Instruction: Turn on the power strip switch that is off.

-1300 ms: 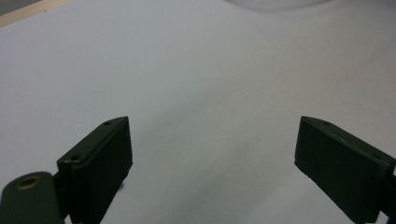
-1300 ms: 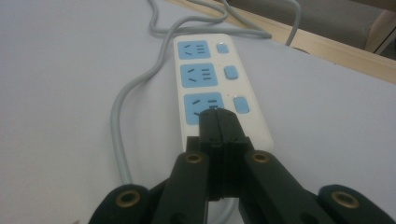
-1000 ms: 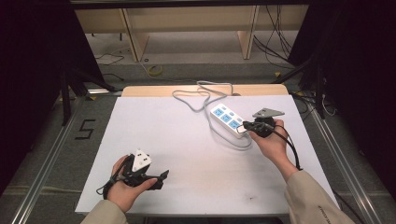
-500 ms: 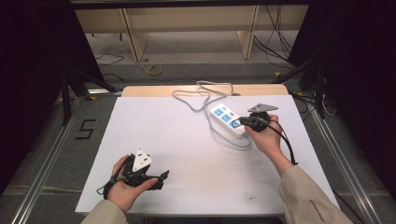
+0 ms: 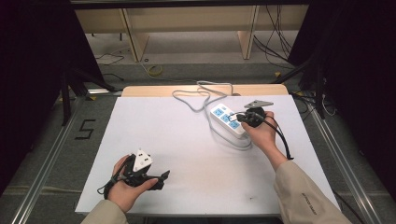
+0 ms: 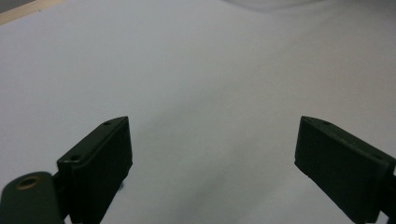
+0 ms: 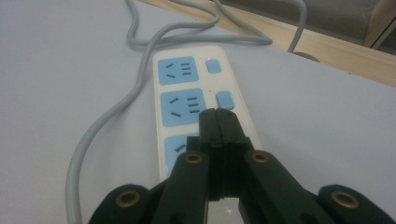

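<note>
A white power strip (image 5: 226,122) with blue sockets lies at the table's back right, and its grey cable (image 5: 201,95) loops off toward the far edge. My right gripper (image 5: 237,117) is shut with nothing between its jaws. In the right gripper view the strip (image 7: 183,101) stretches ahead, and the closed tip (image 7: 218,117) hovers just before the middle blue switch (image 7: 225,99); whether it touches I cannot tell. My left gripper (image 5: 163,177) rests near the front left edge, held low over the table. Its jaws (image 6: 212,161) stand wide open on bare white surface.
The white table top (image 5: 163,135) ends in a wooden strip (image 5: 149,90) at the back. Beyond it are a wooden frame (image 5: 130,32) and loose cables on the floor. A black cable (image 5: 280,140) trails from the right gripper past the wrist.
My right hand has shifted left and slightly down, bringing its shut tip over the power strip. The left hand has stayed in place.
</note>
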{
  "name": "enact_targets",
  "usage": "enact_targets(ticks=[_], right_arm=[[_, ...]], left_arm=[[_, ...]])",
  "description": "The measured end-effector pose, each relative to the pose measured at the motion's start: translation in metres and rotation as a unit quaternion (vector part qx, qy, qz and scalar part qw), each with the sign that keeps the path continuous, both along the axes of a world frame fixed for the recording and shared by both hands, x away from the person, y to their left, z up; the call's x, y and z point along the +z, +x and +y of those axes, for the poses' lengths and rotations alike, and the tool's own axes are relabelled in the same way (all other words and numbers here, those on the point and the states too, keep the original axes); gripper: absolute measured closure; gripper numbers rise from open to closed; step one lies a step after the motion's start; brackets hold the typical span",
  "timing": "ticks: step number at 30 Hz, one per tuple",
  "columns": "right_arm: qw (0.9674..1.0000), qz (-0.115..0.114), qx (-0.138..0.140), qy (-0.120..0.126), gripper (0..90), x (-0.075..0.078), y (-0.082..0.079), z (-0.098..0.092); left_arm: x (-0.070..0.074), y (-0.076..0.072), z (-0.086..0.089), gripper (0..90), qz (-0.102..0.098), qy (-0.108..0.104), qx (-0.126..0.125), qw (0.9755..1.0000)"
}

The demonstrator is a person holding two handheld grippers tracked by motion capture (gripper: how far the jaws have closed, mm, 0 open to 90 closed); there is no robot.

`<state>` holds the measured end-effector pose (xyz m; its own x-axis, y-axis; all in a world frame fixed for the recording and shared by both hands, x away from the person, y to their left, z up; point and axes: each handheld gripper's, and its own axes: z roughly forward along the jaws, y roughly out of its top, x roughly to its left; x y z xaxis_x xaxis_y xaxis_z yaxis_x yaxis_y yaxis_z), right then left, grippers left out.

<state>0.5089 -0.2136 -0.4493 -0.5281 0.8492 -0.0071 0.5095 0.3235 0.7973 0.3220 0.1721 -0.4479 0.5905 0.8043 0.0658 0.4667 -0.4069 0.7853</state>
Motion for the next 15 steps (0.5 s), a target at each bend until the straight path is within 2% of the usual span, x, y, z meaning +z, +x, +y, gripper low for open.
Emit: enact_targets(ticks=[15], right_arm=[[0.9999, 0.012, -0.007, 0.000, 90.0, -0.001, 0.015, 0.005]], left_arm=[[0.000, 0.000, -0.001, 10.5, 0.001, -0.001, -0.001, 1.0000]])
